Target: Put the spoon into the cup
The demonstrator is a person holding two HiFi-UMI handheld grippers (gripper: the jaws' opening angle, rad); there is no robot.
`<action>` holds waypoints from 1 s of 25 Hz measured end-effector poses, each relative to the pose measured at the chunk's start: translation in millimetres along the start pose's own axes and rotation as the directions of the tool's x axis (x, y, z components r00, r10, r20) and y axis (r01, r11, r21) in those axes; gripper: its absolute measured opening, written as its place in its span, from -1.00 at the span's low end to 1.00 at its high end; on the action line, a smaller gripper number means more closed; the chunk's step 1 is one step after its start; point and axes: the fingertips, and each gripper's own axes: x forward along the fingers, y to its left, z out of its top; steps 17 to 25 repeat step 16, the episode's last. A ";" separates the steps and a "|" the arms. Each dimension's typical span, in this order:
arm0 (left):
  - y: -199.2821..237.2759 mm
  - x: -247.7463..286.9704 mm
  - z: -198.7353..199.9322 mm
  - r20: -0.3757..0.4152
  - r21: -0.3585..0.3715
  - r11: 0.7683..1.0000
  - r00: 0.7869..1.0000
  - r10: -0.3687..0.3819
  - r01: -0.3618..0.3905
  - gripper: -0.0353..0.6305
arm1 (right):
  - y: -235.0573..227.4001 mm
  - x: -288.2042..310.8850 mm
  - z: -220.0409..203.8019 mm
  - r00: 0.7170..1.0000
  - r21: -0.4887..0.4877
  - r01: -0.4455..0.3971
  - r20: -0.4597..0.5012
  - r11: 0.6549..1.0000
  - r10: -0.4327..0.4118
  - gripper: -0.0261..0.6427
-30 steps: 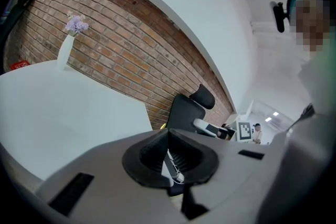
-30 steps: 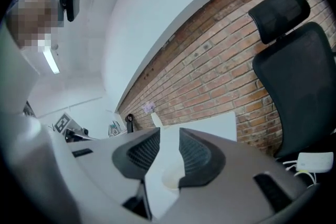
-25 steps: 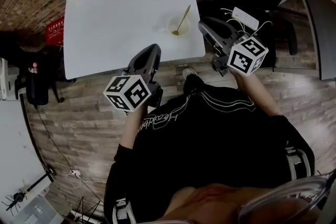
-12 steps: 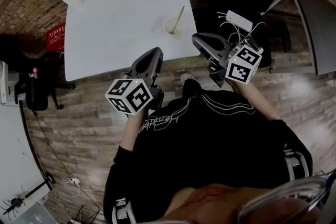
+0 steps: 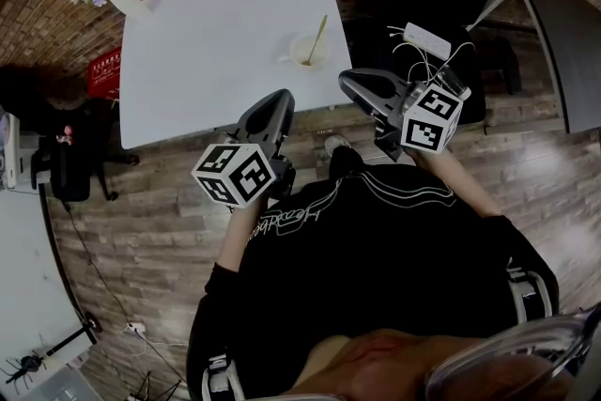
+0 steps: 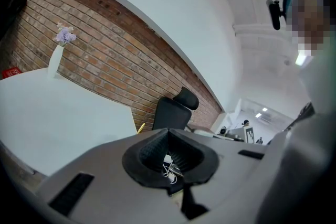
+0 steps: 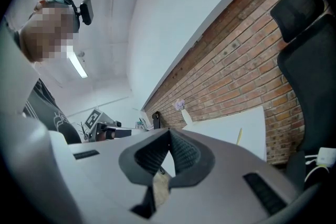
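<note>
Nearest us, our left gripper (image 5: 273, 99) hangs at the near edge of the desk (image 5: 207, 33), tipped slightly down. Its fingers (image 6: 153, 152) are pressed together on nothing. Our right gripper (image 5: 347, 80) sits level by the desk's near right corner, its fingers (image 7: 184, 155) likewise closed and empty. Beyond them, near that corner, the cup (image 5: 302, 53) stands on the desk with the spoon (image 5: 317, 35) already leaning in it, handle above the rim. We judge the spoon light, stiff, thin and slick, best pinched high on the handle. The cup looks light and easily tipped.
</note>
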 end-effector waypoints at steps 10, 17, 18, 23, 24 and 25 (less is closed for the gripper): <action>-0.7 -0.9 0.5 0.004 0.006 1.000 1.000 0.015 -0.015 -0.88 | -1.4 0.6 -1.5 1.000 0.020 -0.019 -0.002 1.000 0.019 -0.93; 2.7 -0.7 -0.1 0.003 0.003 1.000 1.000 0.018 -0.018 -0.88 | -3.3 2.9 -4.3 1.000 0.025 -0.020 -0.008 0.999 0.020 -0.93; 2.7 -0.7 -0.1 0.003 0.003 1.000 1.000 0.018 -0.018 -0.88 | -3.3 2.9 -4.3 1.000 0.025 -0.020 -0.008 0.999 0.020 -0.93; 2.7 -0.7 -0.1 0.003 0.003 1.000 1.000 0.018 -0.018 -0.88 | -3.3 2.9 -4.3 1.000 0.025 -0.020 -0.008 0.999 0.020 -0.93; 2.7 -0.7 -0.1 0.003 0.003 1.000 1.000 0.018 -0.018 -0.88 | -3.3 2.9 -4.3 1.000 0.025 -0.020 -0.008 0.999 0.020 -0.93; 2.7 -0.7 -0.1 0.003 0.003 1.000 1.000 0.018 -0.018 -0.88 | -3.3 2.9 -4.3 1.000 0.025 -0.020 -0.008 0.999 0.020 -0.93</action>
